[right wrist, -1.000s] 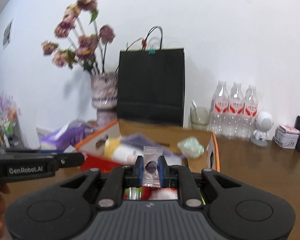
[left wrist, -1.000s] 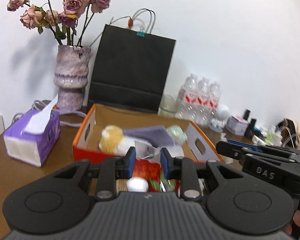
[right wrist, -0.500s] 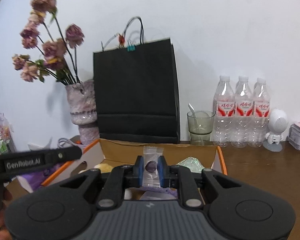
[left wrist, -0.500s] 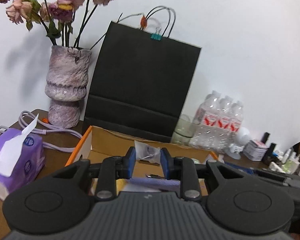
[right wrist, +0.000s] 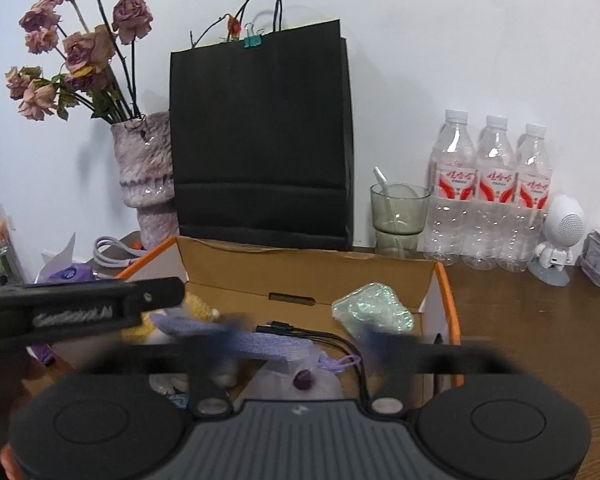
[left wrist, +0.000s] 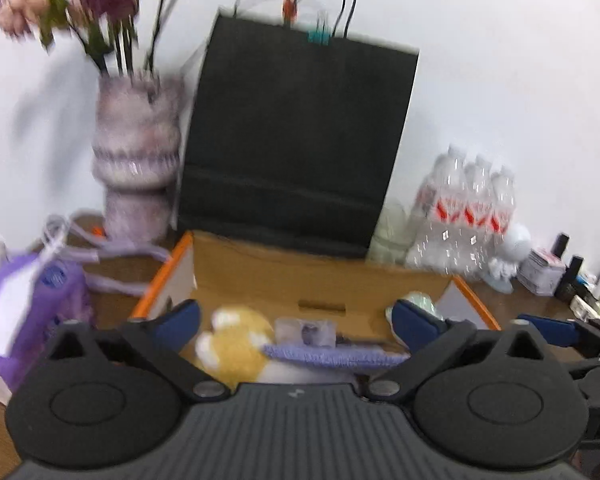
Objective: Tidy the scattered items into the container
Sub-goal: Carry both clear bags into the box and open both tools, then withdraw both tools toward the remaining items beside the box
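Observation:
The orange-edged cardboard box (left wrist: 300, 276) (right wrist: 312, 272) sits in front of both grippers. In the left wrist view my left gripper (left wrist: 296, 322) is open over it, and a clear wrapped candy (left wrist: 306, 331) lies in the box between the fingers, beside a yellow plush toy (left wrist: 236, 344) and a purple cloth (left wrist: 332, 354). In the right wrist view my right gripper (right wrist: 300, 344) is open, fingers blurred, and a wrapped candy with a dark centre (right wrist: 304, 380) lies below it in the box. A green shiny packet (right wrist: 374, 312) and a black cable (right wrist: 300, 330) are also inside.
Behind the box stand a black paper bag (right wrist: 260, 140), a vase of dried roses (right wrist: 146, 176), a glass with a spoon (right wrist: 398, 216), three water bottles (right wrist: 494, 192) and a small white robot figure (right wrist: 558, 236). A purple tissue box (left wrist: 24, 312) is at left.
Both grippers opened and let go of their wrapped candies, which now lie in the box. Both views tilted back down toward the box.

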`<state>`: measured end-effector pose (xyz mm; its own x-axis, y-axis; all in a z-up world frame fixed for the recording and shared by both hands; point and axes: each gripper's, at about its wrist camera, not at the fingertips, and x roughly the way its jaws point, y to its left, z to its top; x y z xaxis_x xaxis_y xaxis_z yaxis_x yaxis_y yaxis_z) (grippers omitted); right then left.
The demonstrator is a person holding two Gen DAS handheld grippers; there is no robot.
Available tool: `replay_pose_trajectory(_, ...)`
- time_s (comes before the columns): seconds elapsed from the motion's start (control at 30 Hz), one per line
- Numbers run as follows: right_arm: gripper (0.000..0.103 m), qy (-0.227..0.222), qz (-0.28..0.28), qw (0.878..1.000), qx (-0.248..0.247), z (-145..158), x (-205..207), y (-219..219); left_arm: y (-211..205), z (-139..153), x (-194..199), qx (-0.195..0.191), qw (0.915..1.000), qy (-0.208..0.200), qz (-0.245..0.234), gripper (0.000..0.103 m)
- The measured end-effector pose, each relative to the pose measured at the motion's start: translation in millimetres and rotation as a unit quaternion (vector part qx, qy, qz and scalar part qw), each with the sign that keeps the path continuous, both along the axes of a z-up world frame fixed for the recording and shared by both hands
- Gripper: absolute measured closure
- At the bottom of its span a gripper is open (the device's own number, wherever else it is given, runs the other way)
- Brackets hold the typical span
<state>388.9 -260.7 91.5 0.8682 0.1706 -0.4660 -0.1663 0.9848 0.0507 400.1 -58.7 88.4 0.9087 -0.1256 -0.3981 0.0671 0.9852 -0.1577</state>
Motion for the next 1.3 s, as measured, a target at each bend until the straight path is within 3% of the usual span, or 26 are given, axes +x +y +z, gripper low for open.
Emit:
replay_pose_trajectory(0.1,0.0,-0.009,-0.005,1.0,-0.014,5.8,-3.3,1.2,-2.5,4.1,-6.4,0.017,0.9998,-0.013,0.003,0.0)
replay_pose_trajectory(0.5,0.0,-0.001,-0.016,1.0,-0.018,6.0,-5.5,-0.9,1.9,0.3,0.1,0.008,0.9998,0.01,0.015,0.0)
replay_pose_trajectory(0.8,0.0,-0.001,-0.022,1.0,-0.015,8.4,-6.6,-1.8,2.3,9.1,-9.8,0.005,0.9998,-0.009,0.017,0.0)
replay_pose_trajectory(1.17,0.0,-0.021,-0.02,0.999,0.026,39.4,-43.6,-19.3,38.2,32.6,-62.4,-0.021,0.9982,-0.027,0.049,0.0)
replay_pose_trajectory(1.3,0.0,-0.018,-0.025,0.999,0.01,41.0,-66.8,-23.6,53.1,31.8,-85.9,-0.019,0.9978,-0.022,0.06,0.0)
